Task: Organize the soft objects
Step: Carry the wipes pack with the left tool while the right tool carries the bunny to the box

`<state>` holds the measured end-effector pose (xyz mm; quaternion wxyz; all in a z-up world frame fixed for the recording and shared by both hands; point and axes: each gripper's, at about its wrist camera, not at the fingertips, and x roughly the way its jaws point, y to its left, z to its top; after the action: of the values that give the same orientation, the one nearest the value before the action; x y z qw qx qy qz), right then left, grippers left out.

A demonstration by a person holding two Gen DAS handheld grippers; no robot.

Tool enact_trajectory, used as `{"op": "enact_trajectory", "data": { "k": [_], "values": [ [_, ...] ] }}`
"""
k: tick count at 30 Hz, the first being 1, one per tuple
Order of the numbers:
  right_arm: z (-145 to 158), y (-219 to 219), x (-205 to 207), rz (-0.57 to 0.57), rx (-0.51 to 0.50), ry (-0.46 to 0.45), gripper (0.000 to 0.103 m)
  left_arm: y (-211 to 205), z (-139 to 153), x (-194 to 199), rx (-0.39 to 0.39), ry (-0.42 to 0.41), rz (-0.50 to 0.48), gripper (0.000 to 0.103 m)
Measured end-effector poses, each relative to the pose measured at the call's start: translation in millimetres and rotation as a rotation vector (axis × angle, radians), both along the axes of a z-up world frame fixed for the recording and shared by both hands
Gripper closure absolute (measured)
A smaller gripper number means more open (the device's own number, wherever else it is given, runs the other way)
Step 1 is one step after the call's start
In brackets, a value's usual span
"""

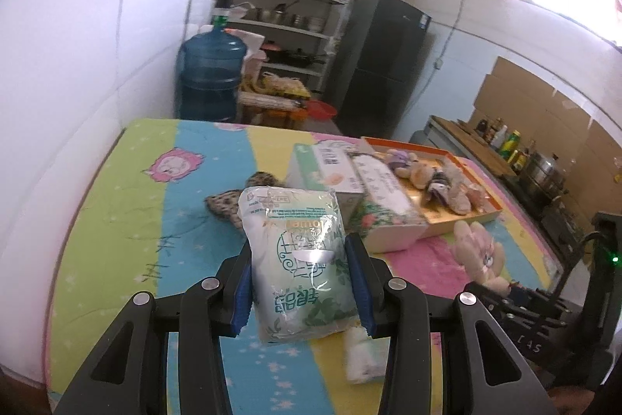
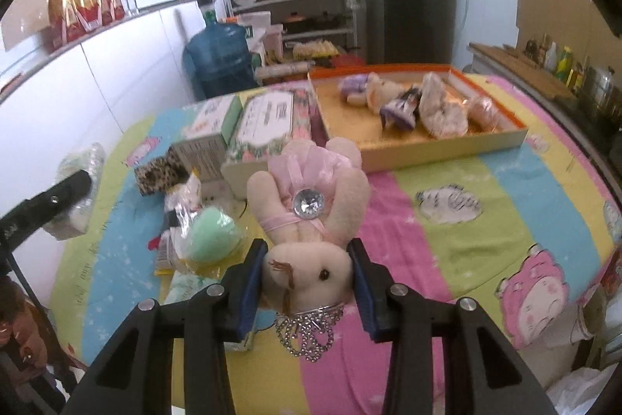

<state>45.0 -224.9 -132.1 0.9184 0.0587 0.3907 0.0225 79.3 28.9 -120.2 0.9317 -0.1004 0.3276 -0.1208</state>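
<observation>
My left gripper (image 1: 301, 282) is shut on a green-and-white tissue pack (image 1: 295, 240), held above the striped tablecloth (image 1: 128, 220). The pink plush bunny (image 2: 311, 189), with a gem and a beaded crown, hangs head-first in my right gripper (image 2: 307, 282), whose blue pads squeeze its head. Behind it stands an orange-rimmed tray (image 2: 447, 146) with several plush toys inside. To the tray's left lie a floral tissue box (image 2: 268, 123) and a green-white box (image 2: 214, 119). A leopard-print soft item (image 2: 157, 174) and a bagged green sponge (image 2: 212, 232) rest on the cloth.
A small white pack (image 1: 363, 356) lies on the cloth under my left gripper. A white tiled wall runs along the table's left side. Past the far edge stand a blue water jug (image 1: 210, 76), metal shelves (image 1: 295, 10) and a dark fridge (image 1: 381, 65). A counter with bottles (image 1: 509, 142) is at the right.
</observation>
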Motion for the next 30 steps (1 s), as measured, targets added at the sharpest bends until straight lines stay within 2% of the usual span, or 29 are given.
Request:
{"op": "enact_trajectory", "data": {
  "k": [11,16,30],
  "values": [
    [43,-47,-21,-0.052,0.031,-0.085,0.061,-56,38,3,0.018,-0.036,-0.089,0.059],
    [56,-69,-26,-0.074,0.005,-0.114,0.061,-85,51,7,0.029,-0.048,-0.124,0.059],
    [74,-131,-20,-0.127,0.034,-0.152,0.061,-151,71,30,0.016,-0.054,-0.210,0.059]
  ]
}}
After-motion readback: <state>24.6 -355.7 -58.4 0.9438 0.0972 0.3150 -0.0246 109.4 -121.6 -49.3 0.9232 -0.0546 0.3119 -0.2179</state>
